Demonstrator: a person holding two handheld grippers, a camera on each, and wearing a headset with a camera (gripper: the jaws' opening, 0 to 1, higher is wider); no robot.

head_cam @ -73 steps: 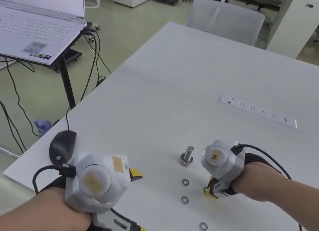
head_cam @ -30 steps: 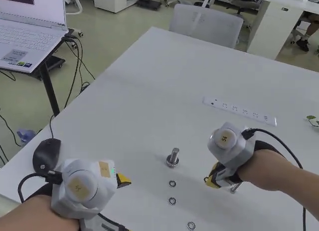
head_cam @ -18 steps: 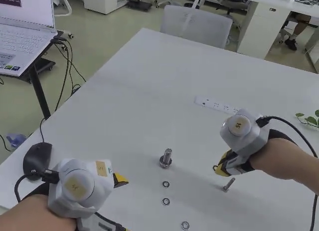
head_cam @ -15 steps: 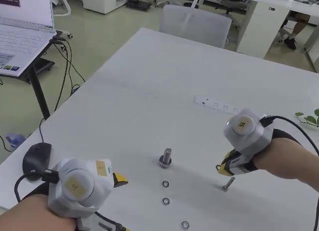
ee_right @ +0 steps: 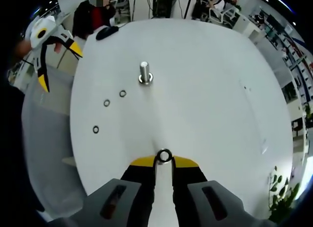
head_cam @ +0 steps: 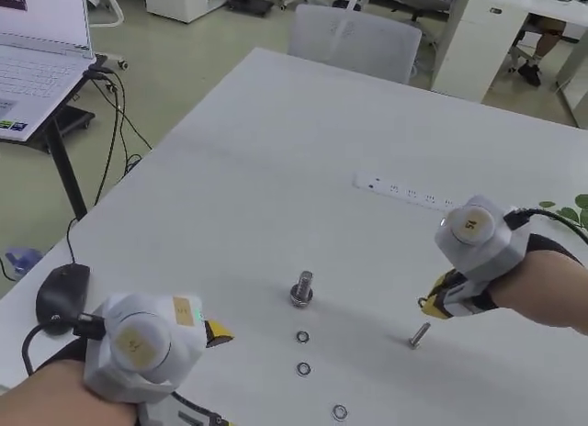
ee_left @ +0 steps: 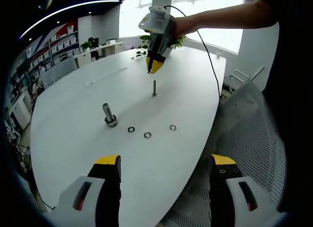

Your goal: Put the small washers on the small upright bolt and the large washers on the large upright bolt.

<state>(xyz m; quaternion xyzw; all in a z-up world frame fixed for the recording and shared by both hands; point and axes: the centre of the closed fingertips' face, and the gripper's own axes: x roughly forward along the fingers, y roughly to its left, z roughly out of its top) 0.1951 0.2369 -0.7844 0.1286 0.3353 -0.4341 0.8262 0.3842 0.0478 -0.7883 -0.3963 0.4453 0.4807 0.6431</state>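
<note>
Washers (head_cam: 303, 368) lie in a row on the near side of the large bolt (head_cam: 301, 289); the small bolt (head_cam: 419, 334) stands upright at their right. We judge the left gripper (head_cam: 217, 332), spread wide and empty, nearer them; of the right gripper (head_cam: 434, 305) we cannot tell the grip

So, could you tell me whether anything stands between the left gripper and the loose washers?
Nothing visible does. In the left gripper view, bare table lies between the open left gripper and the three washers; the large bolt stands beyond them.
</note>
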